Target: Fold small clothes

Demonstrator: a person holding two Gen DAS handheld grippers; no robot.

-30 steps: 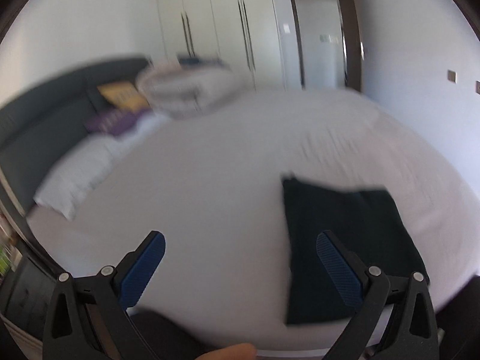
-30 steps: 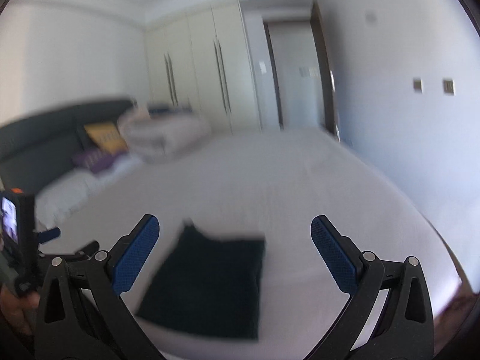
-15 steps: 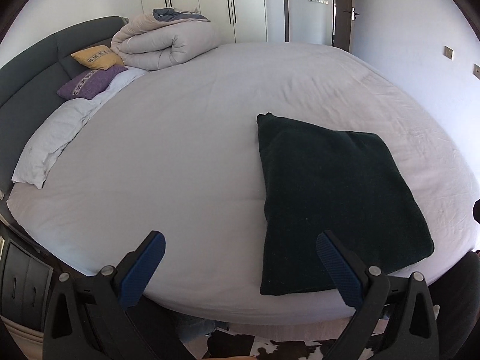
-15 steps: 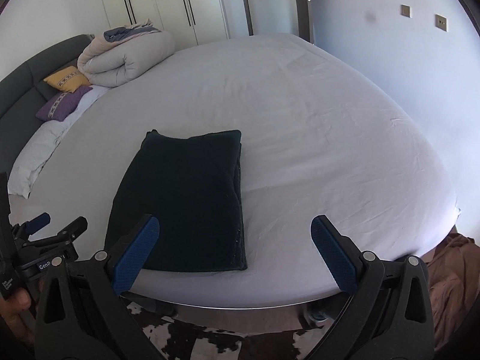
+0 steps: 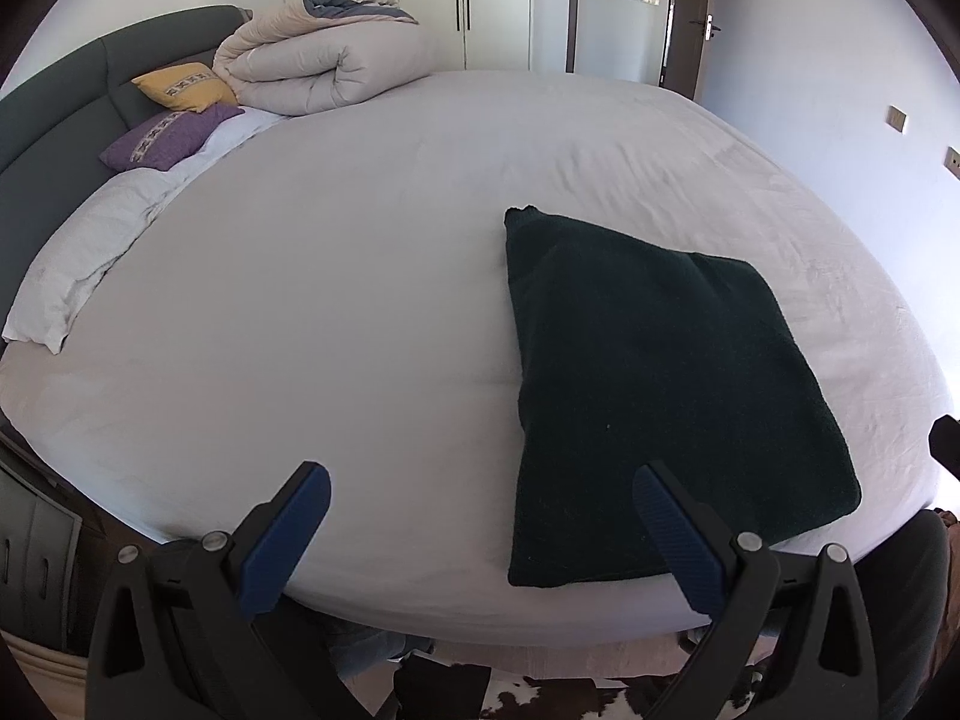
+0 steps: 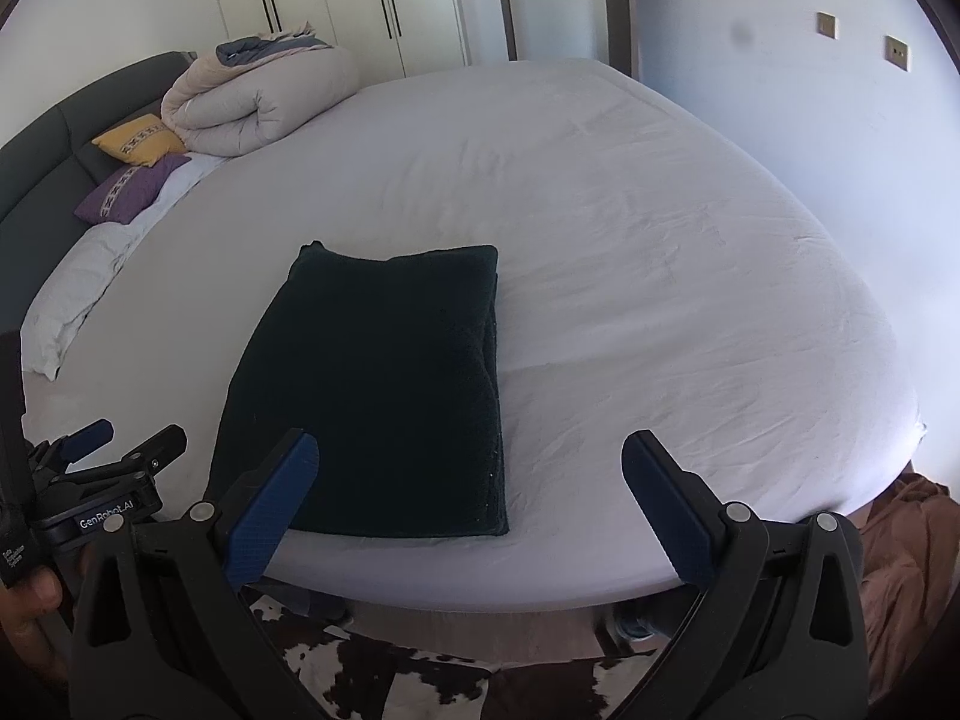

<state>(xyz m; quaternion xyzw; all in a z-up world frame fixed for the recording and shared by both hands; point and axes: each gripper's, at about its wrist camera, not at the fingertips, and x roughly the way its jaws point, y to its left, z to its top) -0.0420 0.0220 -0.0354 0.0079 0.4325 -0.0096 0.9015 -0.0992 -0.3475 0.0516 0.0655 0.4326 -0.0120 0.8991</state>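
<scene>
Right wrist view: left gripper (image 6: 129,438) body reads "GenRobot.AI".

White bed (image 5: 360,312), rolled duvet (image 5: 318,69), yellow cushion (image 5: 183,86), purple cushion (image 5: 165,138)

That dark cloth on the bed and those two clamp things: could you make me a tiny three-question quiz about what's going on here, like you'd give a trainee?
1. True or false: the dark green garment lies folded into a rectangle on the white sheet.
2. Multiple choice: the left gripper and right gripper are A) both open and holding nothing, B) both clamped on the garment, C) one open, one clamped.
3. Fill in: near the headboard, beside the rolled beige duvet, lie a yellow cushion and a ______ one.

Key: 1 true; 2 A; 3 purple.
</scene>
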